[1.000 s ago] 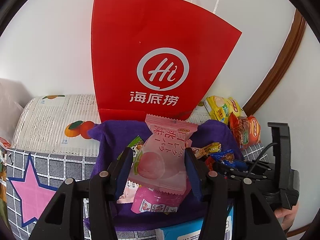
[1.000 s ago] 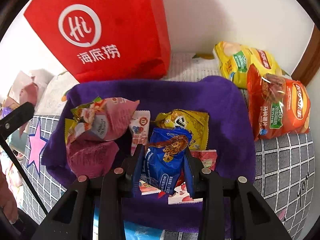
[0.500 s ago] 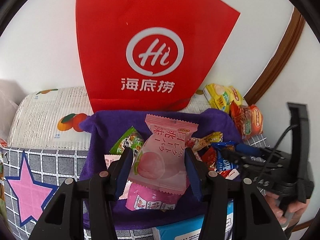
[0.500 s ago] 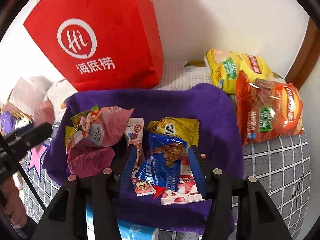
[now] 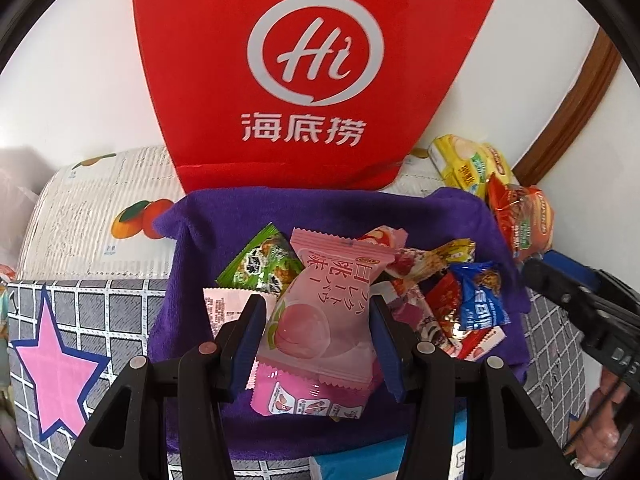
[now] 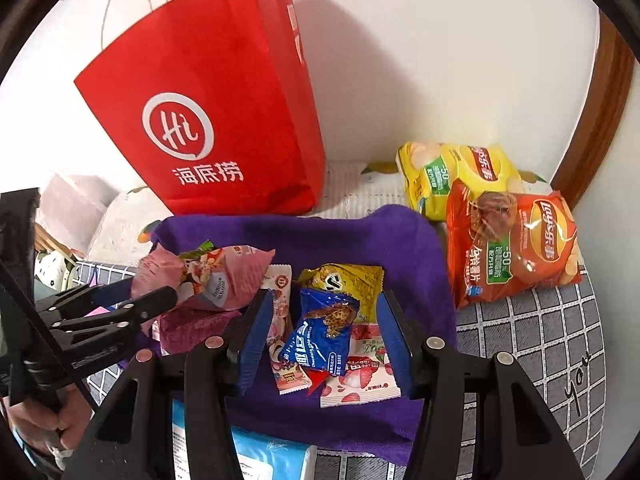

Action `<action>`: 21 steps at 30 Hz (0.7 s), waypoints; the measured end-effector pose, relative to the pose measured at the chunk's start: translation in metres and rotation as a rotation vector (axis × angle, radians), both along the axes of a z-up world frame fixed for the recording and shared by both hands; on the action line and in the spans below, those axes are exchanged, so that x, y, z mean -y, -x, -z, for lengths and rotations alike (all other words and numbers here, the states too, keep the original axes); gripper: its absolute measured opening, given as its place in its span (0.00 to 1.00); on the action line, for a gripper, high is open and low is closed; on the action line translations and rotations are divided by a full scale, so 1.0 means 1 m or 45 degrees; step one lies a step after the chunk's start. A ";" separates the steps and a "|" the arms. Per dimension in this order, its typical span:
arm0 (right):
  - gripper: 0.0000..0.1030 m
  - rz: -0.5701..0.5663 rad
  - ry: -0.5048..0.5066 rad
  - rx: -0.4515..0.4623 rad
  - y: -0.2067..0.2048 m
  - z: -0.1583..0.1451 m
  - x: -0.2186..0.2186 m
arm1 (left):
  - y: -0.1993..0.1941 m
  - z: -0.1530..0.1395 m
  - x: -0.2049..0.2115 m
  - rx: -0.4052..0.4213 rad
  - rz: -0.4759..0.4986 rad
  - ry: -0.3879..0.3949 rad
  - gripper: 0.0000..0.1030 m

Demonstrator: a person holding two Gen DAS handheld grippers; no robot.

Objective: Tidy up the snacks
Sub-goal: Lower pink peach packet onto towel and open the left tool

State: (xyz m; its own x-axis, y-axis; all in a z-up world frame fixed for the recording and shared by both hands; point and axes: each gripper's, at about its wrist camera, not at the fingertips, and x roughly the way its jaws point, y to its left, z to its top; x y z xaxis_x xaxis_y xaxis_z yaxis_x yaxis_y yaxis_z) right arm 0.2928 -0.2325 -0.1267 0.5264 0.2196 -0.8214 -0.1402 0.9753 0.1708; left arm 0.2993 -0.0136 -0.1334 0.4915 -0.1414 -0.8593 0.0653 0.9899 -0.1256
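Left tongs: your left gripper [image 5: 318,334] pinches the pink peach packet [image 5: 320,320] between its blue pads, packet upright and held above the pile.
Right tongs: your right gripper [image 6: 324,340] stands spread; its jaws have just been opening, and the blue cookie packet [image 6: 320,332] lies loose between them, neither pad pressing it.
Under the tongs: the purple cloth bin [image 6: 360,232] holds the pile. Below the left tongs lies a second pink packet [image 5: 308,396]; ahead and to their left, a green packet [image 5: 264,260]. Beside the blue packet, a yellow one [image 6: 348,280] and a strawberry packet [image 6: 360,376].
Beyond the bin: the red paper bag [image 6: 208,120] stands against the wall; past your right tongs to the right lie the yellow chip bag [image 6: 452,176] and orange chip bag [image 6: 516,240] on the checked cloth [image 6: 540,340], outside the bin.
Step in hand: by my reading, you are dropping small packets into the bin; the right one is delivered, the left one not yet.
Next move: lower the peach packet over a bare patch of the bin, then spread the pads. Keep your right tongs clear of the left.
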 end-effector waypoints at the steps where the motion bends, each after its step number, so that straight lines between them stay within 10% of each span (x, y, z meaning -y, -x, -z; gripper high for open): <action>1: 0.52 0.000 0.000 0.003 0.000 -0.001 0.000 | 0.000 0.001 0.000 -0.005 -0.004 -0.004 0.49; 21: 0.52 -0.002 0.003 -0.006 -0.002 0.004 -0.002 | -0.006 0.009 -0.003 -0.083 -0.024 -0.036 0.53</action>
